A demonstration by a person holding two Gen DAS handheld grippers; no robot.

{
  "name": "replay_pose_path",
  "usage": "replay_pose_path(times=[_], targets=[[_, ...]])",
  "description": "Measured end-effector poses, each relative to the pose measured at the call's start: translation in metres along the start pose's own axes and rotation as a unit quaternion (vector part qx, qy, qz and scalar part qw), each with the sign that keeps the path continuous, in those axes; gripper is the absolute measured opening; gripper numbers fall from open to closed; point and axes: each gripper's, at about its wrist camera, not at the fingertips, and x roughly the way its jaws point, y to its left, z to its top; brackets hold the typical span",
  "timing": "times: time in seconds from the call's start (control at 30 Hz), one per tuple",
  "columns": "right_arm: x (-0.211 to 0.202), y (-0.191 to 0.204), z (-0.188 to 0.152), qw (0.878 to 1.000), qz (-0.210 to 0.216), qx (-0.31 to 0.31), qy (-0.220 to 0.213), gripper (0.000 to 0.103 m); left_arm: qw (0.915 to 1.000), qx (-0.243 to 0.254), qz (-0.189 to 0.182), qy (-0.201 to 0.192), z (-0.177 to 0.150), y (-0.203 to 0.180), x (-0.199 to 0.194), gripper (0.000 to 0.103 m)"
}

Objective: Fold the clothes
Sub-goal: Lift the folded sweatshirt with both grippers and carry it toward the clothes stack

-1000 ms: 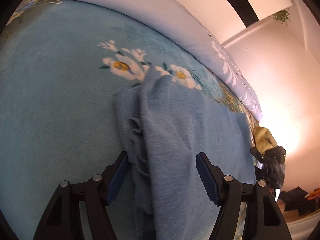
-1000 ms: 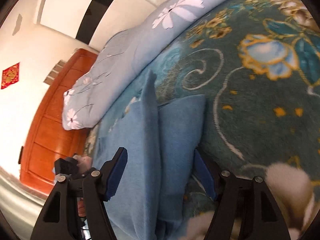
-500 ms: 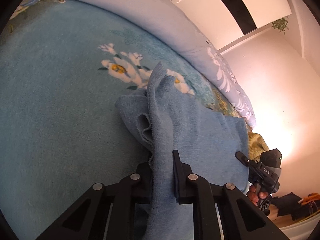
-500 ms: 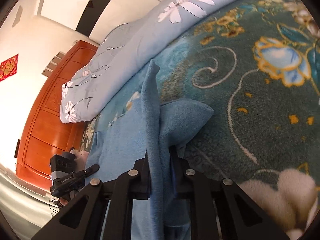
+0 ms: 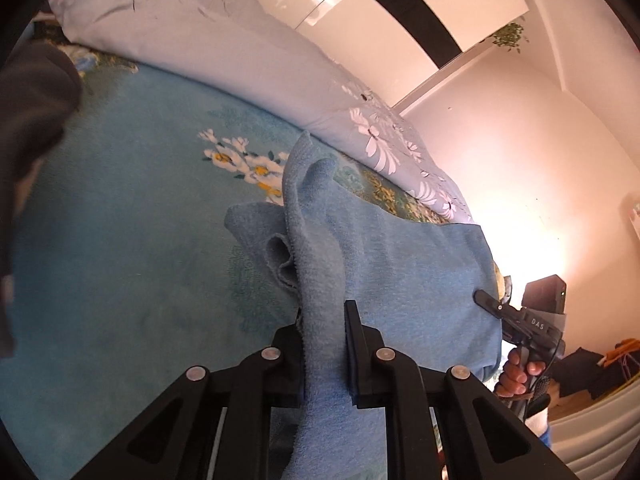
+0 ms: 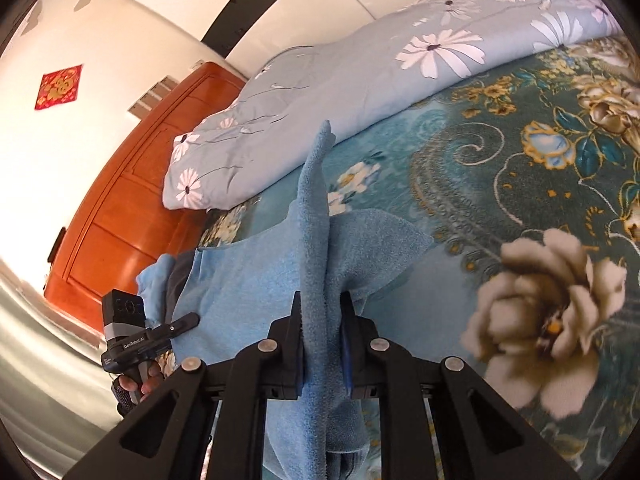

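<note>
Both views are warmly lit and strongly fisheye-bent, black at the corners. Left wrist: blown-out glare on the wall (image 5: 520,208) at three o'clock. Right wrist: the blanket (image 6: 540,320) blurs toward four o'clock.

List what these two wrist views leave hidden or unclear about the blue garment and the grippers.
- Blue garment, left wrist view: its near end runs off the bottom edge behind the left gripper; what kind of garment it is cannot be told.
- Blue garment, right wrist view: the pinched ridge hides the cloth behind it; the right gripper covers the lower part.
- Dark shape, left wrist view: blurred, cut off by the left edge, unidentifiable.
</note>
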Motion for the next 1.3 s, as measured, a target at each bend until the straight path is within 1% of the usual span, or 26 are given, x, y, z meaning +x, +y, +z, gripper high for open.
replay_pose_path(times=[0.13,0.23,0.33,0.47,0.57,0.7,0.8,0.83,0.9,0.97,1.07,1.17,1.3], targets=[[-0.003,0.049,-0.002,0.999,0.011,-0.033,-0.001,0.015,0.9994,0.012,0.006,-0.033,-0.001,0.003,-0.057,0.015],[0.006,0.094,0.000,0.998,0.029,-0.061,0.000,0.015,0.9973,0.028,0.031,-0.060,0.006,0.009,-0.105,0.015],[0.023,0.140,-0.001,0.994,0.050,-0.093,0.007,0.015,0.9942,0.037,0.065,-0.078,0.021,0.023,-0.155,0.016],[0.070,0.195,0.000,0.988,0.086,-0.129,0.027,0.015,0.9886,0.024,0.111,-0.100,0.043,0.058,-0.220,0.016],[0.118,0.228,-0.001,0.982,0.111,-0.143,0.045,0.015,0.9832,0.009,0.147,-0.109,0.062,0.093,-0.261,0.016],[0.187,0.269,0.000,0.977,0.146,-0.137,0.078,0.015,0.9780,-0.014,0.164,-0.128,0.082,0.154,-0.314,0.016],[0.236,0.289,0.000,0.973,0.171,-0.113,0.102,0.015,0.9715,-0.038,0.181,-0.148,0.098,0.199,-0.350,0.016],[0.249,0.295,0.000,0.973,0.173,-0.114,0.105,0.015,0.9694,-0.041,0.185,-0.155,0.103,0.213,-0.360,0.016],[0.271,0.310,-0.002,0.971,0.171,-0.127,0.108,0.015,0.9657,-0.041,0.198,-0.163,0.114,0.237,-0.370,0.016],[0.291,0.324,-0.003,0.970,0.168,-0.138,0.109,0.014,0.9615,-0.044,0.219,-0.160,0.127,0.258,-0.371,0.016],[0.318,0.333,0.000,0.970,0.173,-0.136,0.104,0.014,0.9594,-0.053,0.228,-0.157,0.140,0.285,-0.365,0.016],[0.339,0.323,0.002,0.973,0.167,-0.120,0.105,0.014,0.9591,-0.060,0.231,-0.153,0.148,0.306,-0.356,0.016],[0.366,0.304,0.000,0.976,0.150,-0.097,0.124,0.015,0.9597,-0.047,0.244,-0.130,0.148,0.312,-0.338,0.019]])
